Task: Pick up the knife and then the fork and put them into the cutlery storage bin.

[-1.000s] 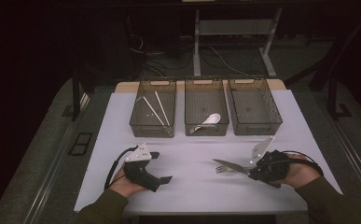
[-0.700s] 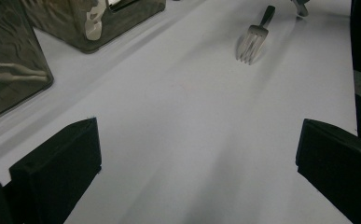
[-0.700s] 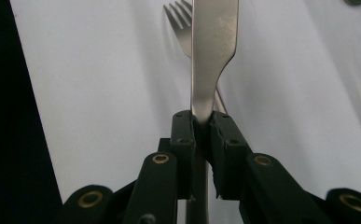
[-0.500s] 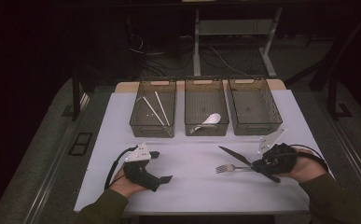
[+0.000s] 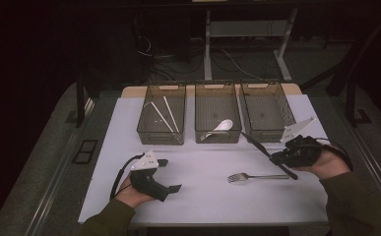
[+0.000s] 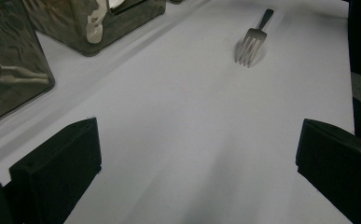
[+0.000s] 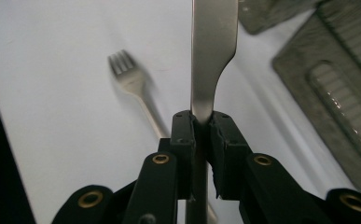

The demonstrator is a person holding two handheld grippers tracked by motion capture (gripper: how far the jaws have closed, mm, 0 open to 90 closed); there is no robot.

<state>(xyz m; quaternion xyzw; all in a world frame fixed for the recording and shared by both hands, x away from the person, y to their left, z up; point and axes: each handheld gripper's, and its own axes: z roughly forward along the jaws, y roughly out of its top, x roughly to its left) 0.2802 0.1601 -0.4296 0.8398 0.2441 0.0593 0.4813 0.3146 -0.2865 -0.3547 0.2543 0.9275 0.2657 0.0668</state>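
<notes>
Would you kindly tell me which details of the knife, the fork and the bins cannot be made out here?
- Knife: its tip is cut off by the top edge of the right gripper view; the right claw covers its handle.
- Fork: the handle end is hidden under the claw in the high view.
- Right bin: whether it holds anything is too dim to tell in the high view.

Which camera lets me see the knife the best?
The right gripper view: the knife stands up close, its handle clamped between that gripper's black jaws, above the fork. The high view shows the knife as a thin dark strip reaching from the right gripper toward the middle bin.
</notes>
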